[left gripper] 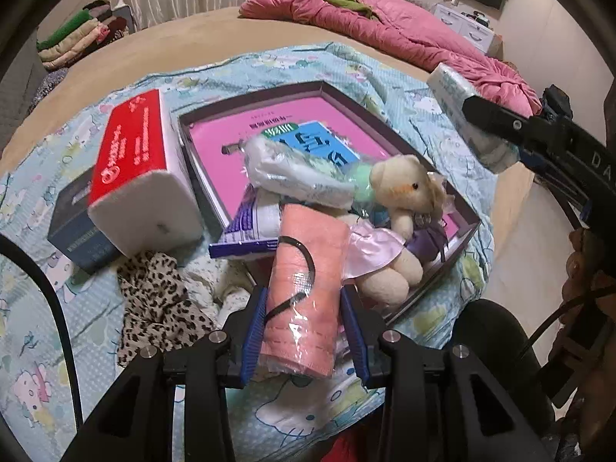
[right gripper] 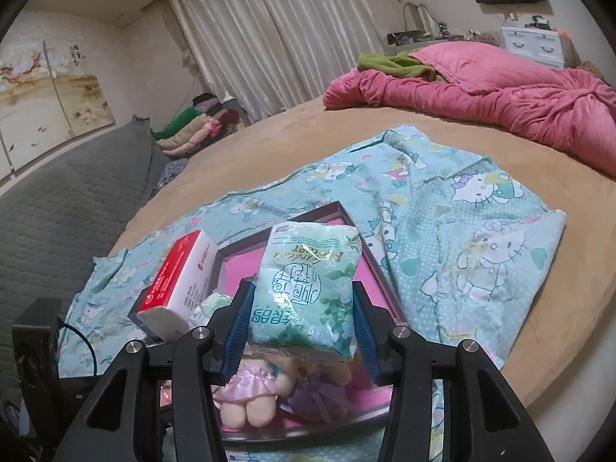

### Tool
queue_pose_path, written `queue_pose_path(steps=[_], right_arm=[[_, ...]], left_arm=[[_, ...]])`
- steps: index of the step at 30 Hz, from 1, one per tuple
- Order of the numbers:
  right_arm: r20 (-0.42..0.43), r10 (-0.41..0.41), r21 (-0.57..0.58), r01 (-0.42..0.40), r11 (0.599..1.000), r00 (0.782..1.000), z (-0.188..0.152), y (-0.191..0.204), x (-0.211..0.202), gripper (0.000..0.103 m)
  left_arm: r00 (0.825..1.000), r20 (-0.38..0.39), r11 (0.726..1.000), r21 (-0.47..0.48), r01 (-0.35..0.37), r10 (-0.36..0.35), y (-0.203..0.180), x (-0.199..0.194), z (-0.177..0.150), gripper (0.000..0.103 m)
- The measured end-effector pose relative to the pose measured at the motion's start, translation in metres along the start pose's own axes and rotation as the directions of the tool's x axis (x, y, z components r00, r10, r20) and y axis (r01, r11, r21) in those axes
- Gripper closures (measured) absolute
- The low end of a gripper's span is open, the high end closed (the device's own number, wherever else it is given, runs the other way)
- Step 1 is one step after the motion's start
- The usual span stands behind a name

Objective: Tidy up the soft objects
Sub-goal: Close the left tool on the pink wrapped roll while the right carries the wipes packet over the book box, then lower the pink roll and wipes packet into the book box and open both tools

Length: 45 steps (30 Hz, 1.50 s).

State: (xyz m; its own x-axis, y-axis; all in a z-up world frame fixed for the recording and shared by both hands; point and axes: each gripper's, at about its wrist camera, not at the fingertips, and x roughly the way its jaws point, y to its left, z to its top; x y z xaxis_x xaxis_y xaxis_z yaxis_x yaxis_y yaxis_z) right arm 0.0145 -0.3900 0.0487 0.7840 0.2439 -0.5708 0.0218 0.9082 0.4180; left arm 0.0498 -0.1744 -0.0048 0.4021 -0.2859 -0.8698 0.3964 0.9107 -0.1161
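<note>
Soft objects: left gripper (left gripper: 303, 331) clamped on pink roll (left gripper: 308, 292), right gripper (right gripper: 299, 327) clamped on tissue pack (right gripper: 306, 288); both held above box (left gripper: 467, 213), likely for deposit beside plush bear (left gripper: 404, 200).

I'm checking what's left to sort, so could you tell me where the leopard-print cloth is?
In the left wrist view, the leopard-print cloth lies crumpled on the blue cartoon sheet, lower left, below the red-and-white tissue pack.
</note>
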Motion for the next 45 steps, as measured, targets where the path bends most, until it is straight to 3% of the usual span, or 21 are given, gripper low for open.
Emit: queue_pose_path(steps=[16, 25, 45], right_arm=[[-0.022, -0.11, 0.025, 0.111, 0.994, 0.994, -0.004, -0.033, 0.01, 0.053], [-0.066, -0.164, -0.025, 0.163, 0.986, 0.984, -0.011, -0.04, 0.023, 0.053], [-0.124, -0.118, -0.072, 0.11, 0.991, 0.985, -0.021, -0.03, 0.052, 0.053]], left_arm=[[1.0, -0.018, 1.0, -0.005, 0.018, -0.018, 0.0, 0.018, 0.005, 0.065], [0.999, -0.028, 1.0, -0.002, 0.026, -0.026, -0.003, 0.026, 0.005, 0.066], [0.998, -0.037, 0.999, -0.016, 0.044, -0.044, 0.0, 0.035, 0.006, 0.069]])
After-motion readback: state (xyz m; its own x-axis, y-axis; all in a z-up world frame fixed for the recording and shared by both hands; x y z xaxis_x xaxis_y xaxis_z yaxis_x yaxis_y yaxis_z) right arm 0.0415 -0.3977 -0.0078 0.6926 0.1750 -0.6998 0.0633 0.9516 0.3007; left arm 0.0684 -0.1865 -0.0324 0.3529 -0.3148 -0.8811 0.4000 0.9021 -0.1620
